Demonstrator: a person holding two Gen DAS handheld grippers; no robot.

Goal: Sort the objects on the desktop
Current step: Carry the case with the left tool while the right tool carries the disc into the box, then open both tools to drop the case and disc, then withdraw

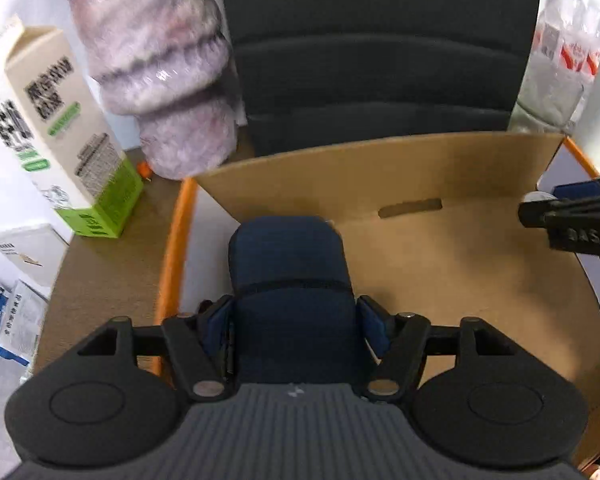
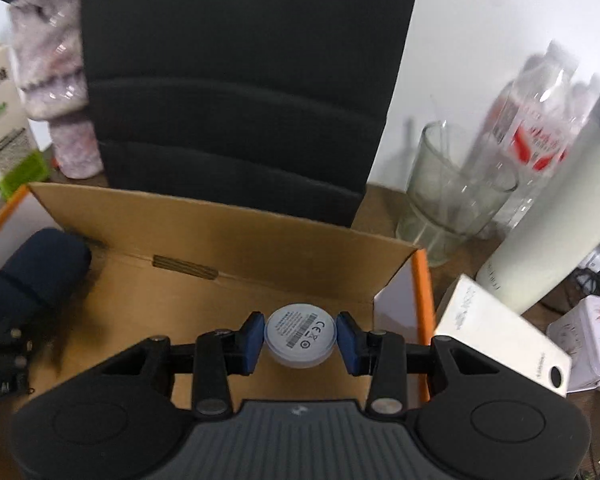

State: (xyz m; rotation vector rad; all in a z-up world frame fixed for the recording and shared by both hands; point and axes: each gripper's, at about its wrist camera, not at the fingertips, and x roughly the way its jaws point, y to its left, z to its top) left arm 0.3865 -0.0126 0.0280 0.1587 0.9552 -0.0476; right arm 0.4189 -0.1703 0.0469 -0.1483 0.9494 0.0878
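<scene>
left gripper (image 1: 296,320): gripping the dark blue pouch (image 1: 288,264), long axis running straight ahead over the cardboard box (image 1: 440,256) floor, left side
right gripper (image 2: 296,338): clamping the white puck (image 2: 300,334), hanging over the box, right side
puck label: CE mark, barcode; rest unreadable
carton (image 1: 60,128): print too blurred

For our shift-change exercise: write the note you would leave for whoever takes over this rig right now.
Left gripper: jaws around the dark blue pouch over the left end of the cardboard box; firm grip unclear.
Right gripper: shut on the white round disc, over the box's right end.
Done: both items brought over the box.
Left: set both down inside, let go, then sort whatever else on the desk belongs.
</scene>
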